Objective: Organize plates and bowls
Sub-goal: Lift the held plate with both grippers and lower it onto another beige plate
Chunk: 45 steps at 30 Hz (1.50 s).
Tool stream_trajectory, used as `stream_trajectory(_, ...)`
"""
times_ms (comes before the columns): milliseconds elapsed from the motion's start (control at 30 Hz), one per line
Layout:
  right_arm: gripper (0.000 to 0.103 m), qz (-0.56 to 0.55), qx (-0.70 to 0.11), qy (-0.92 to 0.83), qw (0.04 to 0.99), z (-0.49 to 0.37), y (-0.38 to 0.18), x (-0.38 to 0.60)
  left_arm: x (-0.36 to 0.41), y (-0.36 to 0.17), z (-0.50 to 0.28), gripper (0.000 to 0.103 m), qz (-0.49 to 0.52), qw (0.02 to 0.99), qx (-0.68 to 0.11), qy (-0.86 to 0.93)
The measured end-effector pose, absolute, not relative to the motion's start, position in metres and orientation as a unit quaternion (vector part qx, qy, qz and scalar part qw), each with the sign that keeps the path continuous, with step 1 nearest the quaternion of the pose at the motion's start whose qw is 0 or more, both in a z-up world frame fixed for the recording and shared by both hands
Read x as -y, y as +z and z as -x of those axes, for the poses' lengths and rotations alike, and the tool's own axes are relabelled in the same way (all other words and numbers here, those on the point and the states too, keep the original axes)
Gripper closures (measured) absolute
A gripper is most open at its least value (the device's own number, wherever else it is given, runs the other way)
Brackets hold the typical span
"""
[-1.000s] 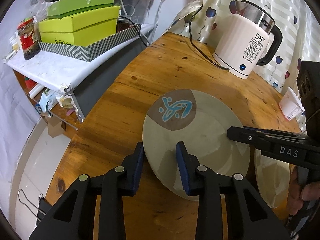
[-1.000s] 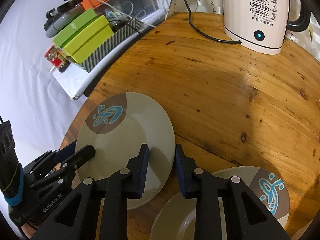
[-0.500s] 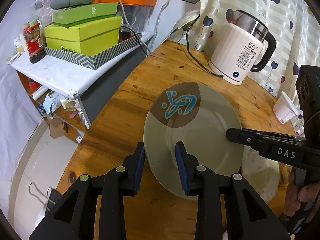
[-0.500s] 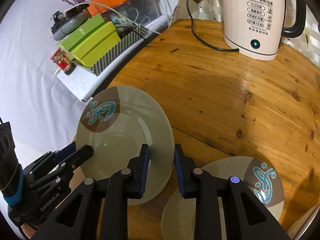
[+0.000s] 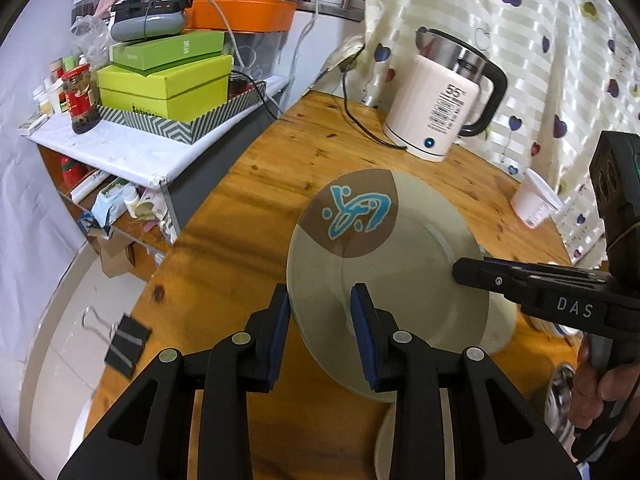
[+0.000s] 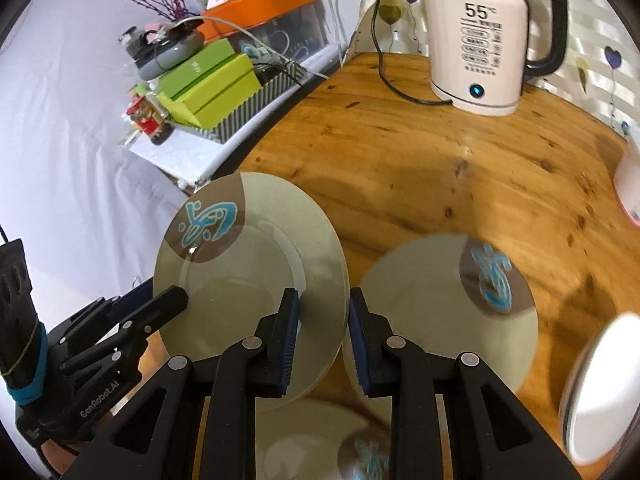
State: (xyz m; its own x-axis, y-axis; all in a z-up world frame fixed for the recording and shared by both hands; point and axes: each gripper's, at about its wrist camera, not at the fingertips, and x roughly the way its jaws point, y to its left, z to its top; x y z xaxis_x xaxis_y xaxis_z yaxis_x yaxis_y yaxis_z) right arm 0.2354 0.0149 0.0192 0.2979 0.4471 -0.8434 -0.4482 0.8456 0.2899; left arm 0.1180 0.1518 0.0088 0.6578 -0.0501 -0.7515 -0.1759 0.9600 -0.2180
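Plate rim between left fingers, opposite rim between right fingers

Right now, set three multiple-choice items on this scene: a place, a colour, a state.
1. The kettle stands: A on the wooden table; B on the shelf; C on the floor.
2. The held plate has a motif that is: A red; B blue; C yellow.
3. The plate is: A flat on the table; B gripped by both tools; C upside down.
Key: A, its base rests on the wood; B, a blue swirl on brown; B, left tool and right tool each clamp its rim.
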Motion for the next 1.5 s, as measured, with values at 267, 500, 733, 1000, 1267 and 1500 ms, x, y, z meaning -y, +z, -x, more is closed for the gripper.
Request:
stream_trajectory(267,0.079,-0.011,-0.534,0.269,0.802,-0.188,0.016,0.014,-0.126,0.007,-0.083,0.071,0.126,0.898,-0.42,0.021)
stream_trajectory(500,0.079,-0.02,-0.54,0.257,0.801,-0.156,0.011,0.038,-0.106,-0.003,-0.063,0.071,0.122,0.893,-0.434,0.005)
stream_trajectory(733,0.079,-0.025,-0.555,0.245,0.795,-0.136,-0.004,0.057,-0.09,-0.014,-0.051,0.071,0.117,0.886,-0.449,-0.005)
stream_trajectory(1000,0.079,-0.027,-0.567,0.23,0.79,-0.123,-0.018,0.071,-0.074,-0.028,-0.044,0.071,0.108,0.877,-0.468,-0.015)
stream_trajectory(1267,0.078,-0.019,-0.568,0.226,0.791,-0.121,-0.024,0.071,-0.072,-0.036,-0.043,0.071,0.11,0.871,-0.479,-0.011)
stream_trajectory(1500,0.076,0.001,-0.559,0.22,0.799,-0.12,-0.024,0.068,-0.068,-0.039,-0.045,0.071,0.105,0.87,-0.481,-0.011)
